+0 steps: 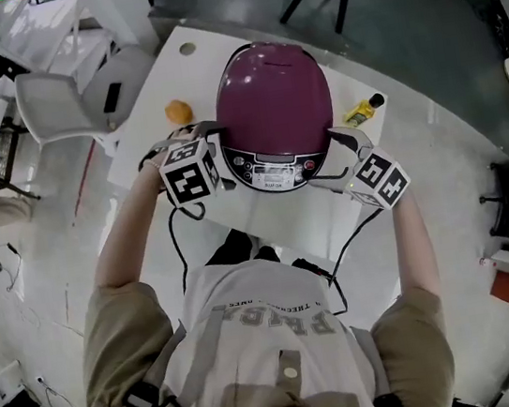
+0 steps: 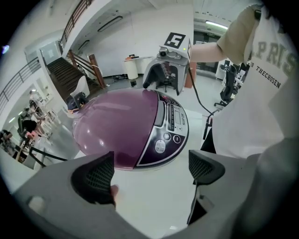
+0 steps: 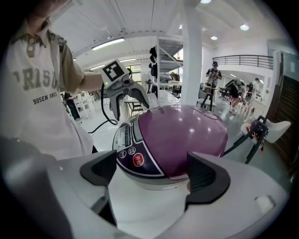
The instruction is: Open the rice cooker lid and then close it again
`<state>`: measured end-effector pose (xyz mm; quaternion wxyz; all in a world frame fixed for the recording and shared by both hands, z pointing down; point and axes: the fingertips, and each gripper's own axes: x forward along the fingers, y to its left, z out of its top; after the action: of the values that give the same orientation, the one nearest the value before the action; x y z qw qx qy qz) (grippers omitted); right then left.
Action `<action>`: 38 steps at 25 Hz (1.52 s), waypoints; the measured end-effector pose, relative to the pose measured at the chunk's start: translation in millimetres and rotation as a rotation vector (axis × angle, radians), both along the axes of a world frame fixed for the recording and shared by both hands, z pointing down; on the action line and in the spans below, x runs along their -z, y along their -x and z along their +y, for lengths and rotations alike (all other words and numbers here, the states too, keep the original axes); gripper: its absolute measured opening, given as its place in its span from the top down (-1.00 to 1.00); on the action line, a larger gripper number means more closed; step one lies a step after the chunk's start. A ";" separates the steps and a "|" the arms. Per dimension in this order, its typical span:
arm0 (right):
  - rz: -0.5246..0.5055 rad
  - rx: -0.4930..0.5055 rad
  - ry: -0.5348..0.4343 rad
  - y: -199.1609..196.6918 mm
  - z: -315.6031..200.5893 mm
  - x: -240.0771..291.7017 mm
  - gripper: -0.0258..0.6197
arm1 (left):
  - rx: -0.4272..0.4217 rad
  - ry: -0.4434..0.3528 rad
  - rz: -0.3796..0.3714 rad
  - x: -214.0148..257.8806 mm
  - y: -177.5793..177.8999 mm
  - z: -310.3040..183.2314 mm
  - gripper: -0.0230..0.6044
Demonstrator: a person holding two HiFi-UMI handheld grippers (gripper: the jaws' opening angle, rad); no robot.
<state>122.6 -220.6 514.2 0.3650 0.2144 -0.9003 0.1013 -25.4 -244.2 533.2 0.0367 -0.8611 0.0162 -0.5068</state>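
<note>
The rice cooker point(image 1: 274, 114) is seen in the middle of the white surface point(image 1: 277, 228), its purple lid point(image 2: 117, 128) shut down flat and its control panel point(image 1: 273, 168) turned toward the person. The left tool point(image 2: 147, 170) is held at about 8 o'clock of the cooker and the right tool point(image 3: 154, 172) at about 4 o'clock, both aimed at its base from opposite sides. Each tool's jaws are spread wide and nothing is gripped; only bare surface lies between them, with the cooker just beyond. This flanking is judged to be a bracing position ahead of the release being pressed; opening has not begun. An orange fruit point(image 1: 178, 111) lies at 9 o'clock and a yellow bottle point(image 1: 364, 112) at 3 o'clock, both apart from the cooker.
</note>
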 end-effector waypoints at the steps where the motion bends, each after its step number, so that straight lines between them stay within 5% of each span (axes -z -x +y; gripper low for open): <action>1: -0.021 -0.020 -0.003 -1.0 -0.8 2.8 -0.49 | 0.017 -0.004 0.014 3.1 -0.8 -2.7 -0.71; 6: -0.201 -0.188 -0.112 -1.6 -7.6 38.1 -0.50 | 0.120 0.005 0.165 31.1 -7.9 -7.5 -0.71; 12: -0.420 -0.490 -0.323 -6.0 -19.4 85.3 -0.49 | 0.343 -0.128 0.458 81.4 -20.7 -16.0 -0.62; 18: -0.515 -0.707 -0.455 -12.2 -18.7 105.8 -0.44 | 0.611 -0.242 0.646 106.9 -8.3 -21.5 -0.26; 26: -0.422 -0.837 -0.608 -22.7 -7.0 128.0 0.15 | 0.792 -0.428 0.718 131.3 11.0 -20.0 -0.10; 32: -0.425 -0.948 -0.650 -35.2 1.7 135.6 0.43 | 0.902 -0.515 0.810 146.7 23.4 -18.9 0.54; 38: -0.405 -0.950 -0.680 -37.6 6.0 138.4 0.69 | 0.931 -0.595 0.849 155.3 28.5 -17.8 0.84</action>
<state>160.3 -214.6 375.8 0.0131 0.6730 -0.7395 -0.0012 -53.9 -262.0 378.0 0.0403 -0.8416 0.5348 -0.0634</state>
